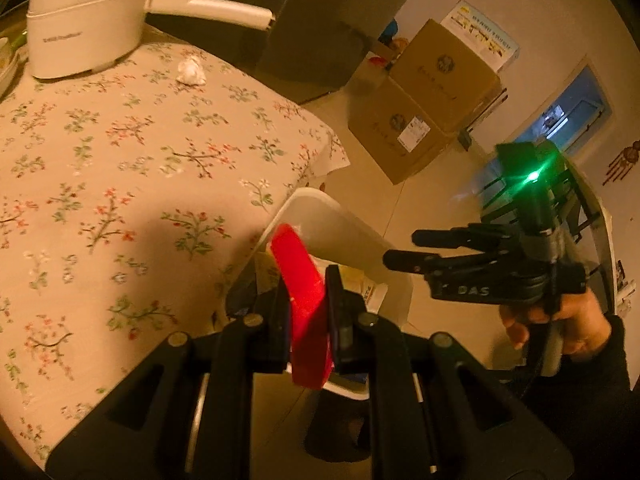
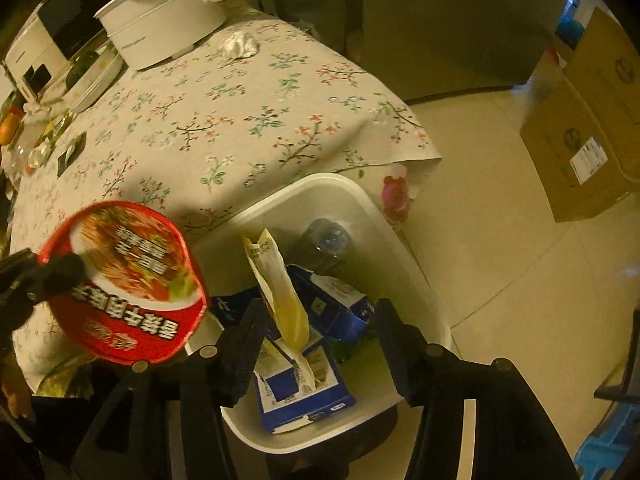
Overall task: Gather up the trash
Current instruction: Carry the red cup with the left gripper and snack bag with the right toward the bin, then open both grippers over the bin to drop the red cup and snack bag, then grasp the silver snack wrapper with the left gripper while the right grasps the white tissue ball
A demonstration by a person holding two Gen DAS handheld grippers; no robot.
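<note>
Gripping the red noodle lid by its rim, the left gripper holds it just left of the white bin. The right gripper hangs open and empty above the bin's cartons. Carrying the lid rightward, fully past the bin's near rim, before letting go should keep it from catching there; a crumpled tissue waits far across the table.

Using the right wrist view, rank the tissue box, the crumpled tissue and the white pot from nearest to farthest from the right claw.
1. Tissue box, in the bin between the right claw's fingers.
2. Crumpled tissue, far across the table.
3. White pot, beside the tissue; too close to call.
</note>
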